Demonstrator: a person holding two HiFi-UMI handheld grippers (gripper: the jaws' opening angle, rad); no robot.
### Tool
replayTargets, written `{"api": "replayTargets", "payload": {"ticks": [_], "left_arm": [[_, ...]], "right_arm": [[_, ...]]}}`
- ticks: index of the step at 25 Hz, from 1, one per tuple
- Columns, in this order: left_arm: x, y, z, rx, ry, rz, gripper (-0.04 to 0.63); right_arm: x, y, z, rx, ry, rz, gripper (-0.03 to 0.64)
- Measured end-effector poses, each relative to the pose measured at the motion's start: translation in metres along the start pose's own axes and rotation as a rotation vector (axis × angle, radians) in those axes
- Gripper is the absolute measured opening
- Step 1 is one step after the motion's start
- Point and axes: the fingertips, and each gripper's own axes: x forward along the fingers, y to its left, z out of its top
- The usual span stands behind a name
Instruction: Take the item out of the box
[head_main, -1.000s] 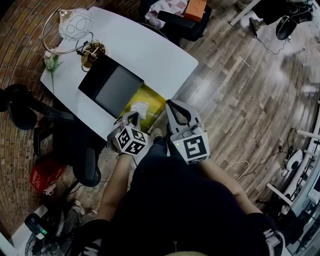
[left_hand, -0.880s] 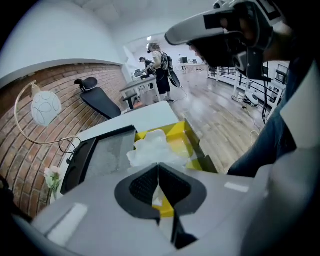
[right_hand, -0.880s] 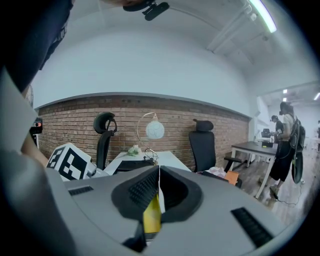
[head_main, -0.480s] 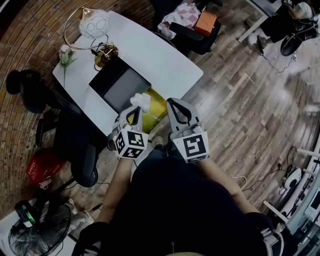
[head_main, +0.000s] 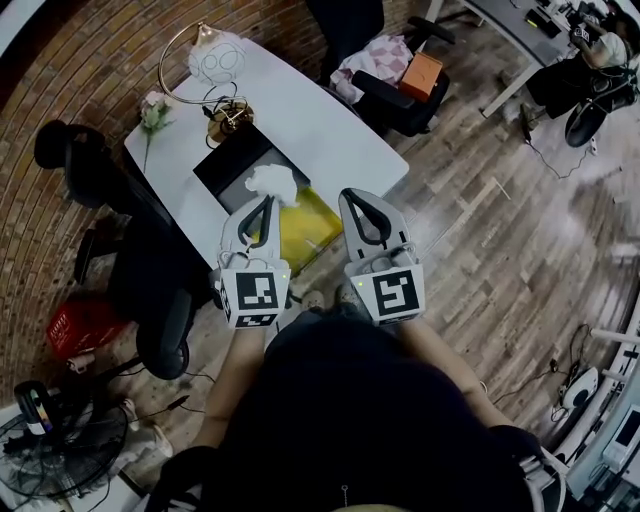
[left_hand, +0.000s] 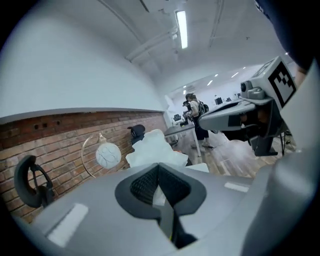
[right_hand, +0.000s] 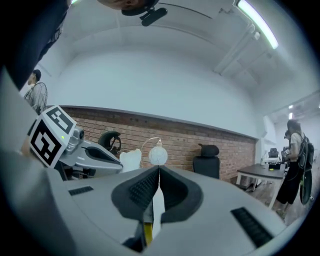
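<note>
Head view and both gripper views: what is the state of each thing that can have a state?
White tissue: crumpled, held above the yellow box.
Yellow box: at the white table's near edge; whether its top is open cannot be told.
Left gripper: shut on the white tissue.
Right gripper: shut, empty.

Head view: dim overall, corners vignetted dark, heavy fisheye bend at the edges. White table (head_main: 320, 120) is the brightest patch. Both gripper views: lit from above by ceiling strip lights (left_hand: 181, 29), ringed in black, with the nearest surfaces soft.
</note>
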Motion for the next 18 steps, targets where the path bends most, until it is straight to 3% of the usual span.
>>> {"api": "replayTargets", "payload": {"ticks": [4, 10, 18], "left_arm": [[-0.02, 0.011, 0.044, 0.022, -0.12, 0.076, 0.011], [-0.05, 0.023, 0.085, -0.093, -0.239, 0.18, 0.011], [-0.082, 0.023, 0.11, -0.131, -0.326, 0.275, 0.011]], "right_arm": [[-0.006, -0.01, 0.023, -0.01, -0.046, -0.012, 0.012], [-0.016, -0.02, 0.055, -0.006, -0.12, -0.019, 0.012], [-0.037, -0.021, 0.081, 0.004, -0.212, 0.031, 0.012]]}}
